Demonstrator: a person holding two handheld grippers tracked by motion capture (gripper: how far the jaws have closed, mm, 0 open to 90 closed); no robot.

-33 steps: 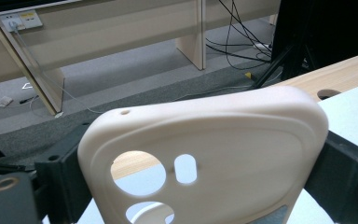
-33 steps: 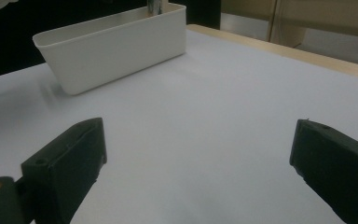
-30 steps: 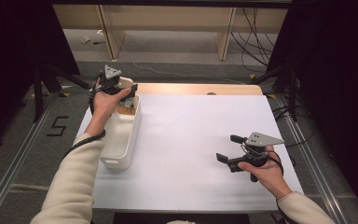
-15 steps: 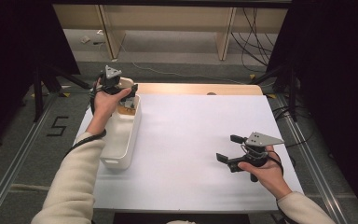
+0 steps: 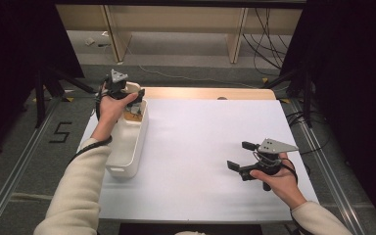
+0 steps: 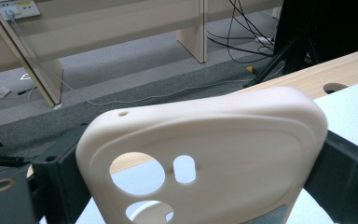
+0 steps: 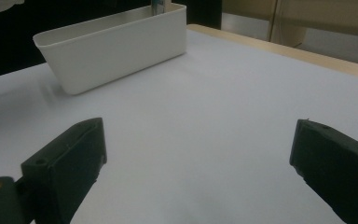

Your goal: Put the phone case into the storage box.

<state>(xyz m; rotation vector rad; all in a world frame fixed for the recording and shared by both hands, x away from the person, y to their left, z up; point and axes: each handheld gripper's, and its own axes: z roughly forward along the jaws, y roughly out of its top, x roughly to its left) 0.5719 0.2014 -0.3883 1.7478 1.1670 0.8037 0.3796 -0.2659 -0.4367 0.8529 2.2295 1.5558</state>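
Observation:
A cream plastic phone case (image 6: 233,135), with round and oblong cut-outs, fills the gap between the black jaws of my left gripper (image 6: 200,182), which is shut on its two sides. In the high view the left gripper (image 5: 122,93) holds the case (image 5: 131,87) above the far end of a white bin (image 5: 138,142) at the table's left. My right gripper (image 5: 240,155) hovers low over the white table top at the right, jaws wide open with nothing between them. From the right gripper (image 7: 200,172), the bin (image 7: 121,51) stands far off.
The white sheet (image 5: 205,147) covers most of the wooden table (image 5: 205,93), whose far strip has a small hole (image 5: 222,98). Small brownish items lie in the bin's far end (image 5: 135,110), unclear what. Cables and stands run on the floor beyond.

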